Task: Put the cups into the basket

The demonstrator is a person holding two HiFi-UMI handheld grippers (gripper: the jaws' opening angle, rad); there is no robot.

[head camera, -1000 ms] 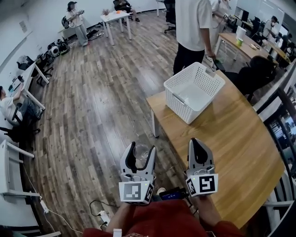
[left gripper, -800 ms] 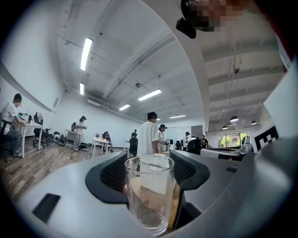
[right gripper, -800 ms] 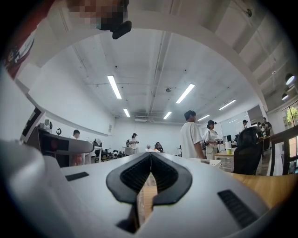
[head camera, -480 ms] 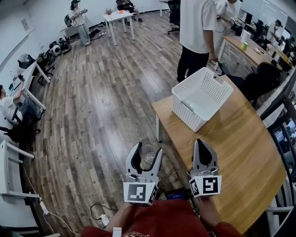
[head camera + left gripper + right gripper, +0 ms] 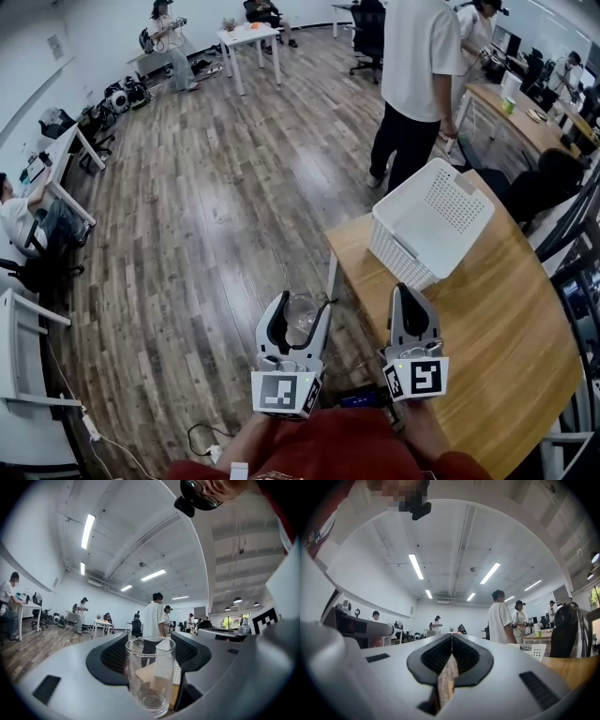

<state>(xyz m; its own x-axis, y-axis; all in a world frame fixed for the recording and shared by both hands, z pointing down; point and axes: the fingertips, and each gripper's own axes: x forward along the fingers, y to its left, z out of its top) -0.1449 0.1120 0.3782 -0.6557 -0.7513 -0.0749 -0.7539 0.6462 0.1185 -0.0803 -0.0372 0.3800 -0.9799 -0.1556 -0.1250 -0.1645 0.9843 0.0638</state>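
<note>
Left gripper [image 5: 301, 302]: fingers set wide and pinching a clear glass cup [image 5: 150, 674]. The cup stands upright, mouth up, long axis vertical, pads on its two sides. No liquid visible in it.

Right gripper [image 5: 410, 292]: fingers pressed together, nothing between them.

Cup position, head view: lower centre of frame, in the air over the wood floor [image 5: 206, 216], just left of the near corner of the table [image 5: 487, 328].

Basket [image 5: 448, 208]: white, perforated, on the table at upper right of frame. It looks tipped toward the camera's right, though this could be lens distortion. Its inside is hidden from this angle, so what it holds can't be told.

Key relation: the basket lies up and to the right of the held cup, well apart from it, with the table corner between the two. The right gripper is nearer to the basket, but the left one carries the cup.

Judgement: carry phase. The next move needs the left gripper to travel up-right over the rim, keeping the cup upright.

A person in a white shirt [image 5: 422, 66] stands just beyond the basket.
</note>
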